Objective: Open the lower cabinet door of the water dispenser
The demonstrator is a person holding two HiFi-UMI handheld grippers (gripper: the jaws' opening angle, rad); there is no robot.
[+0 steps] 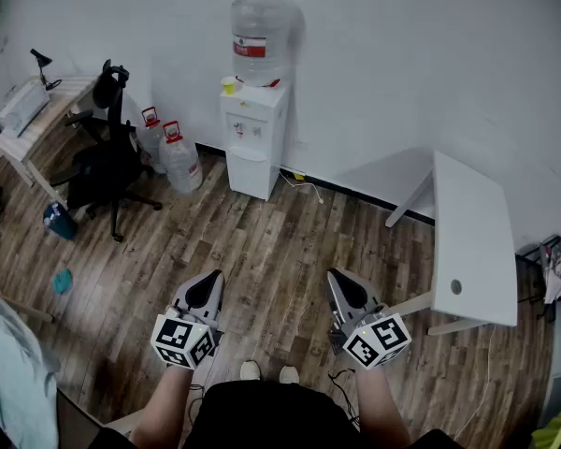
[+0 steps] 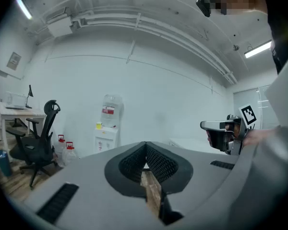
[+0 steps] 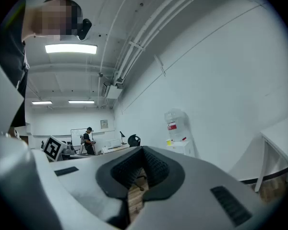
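Water dispenser (image 1: 255, 138) stands at the far wall w/ its lower cabinet door (image 1: 247, 171) shut, well apart from both grippers. Left gripper (image 1: 210, 279) & right gripper (image 1: 339, 279) sit low near the person, jaws together, nothing btwn them. Wood floor (image 1: 262, 251) lies btwn; office chair (image 1: 107, 162) & two water jugs (image 1: 180, 162) are left of the dispenser, white table (image 1: 472, 241) to the right.

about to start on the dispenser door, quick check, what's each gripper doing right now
Left gripper: closed, nothing between its fingers.
Right gripper: closed, nothing between its fingers.
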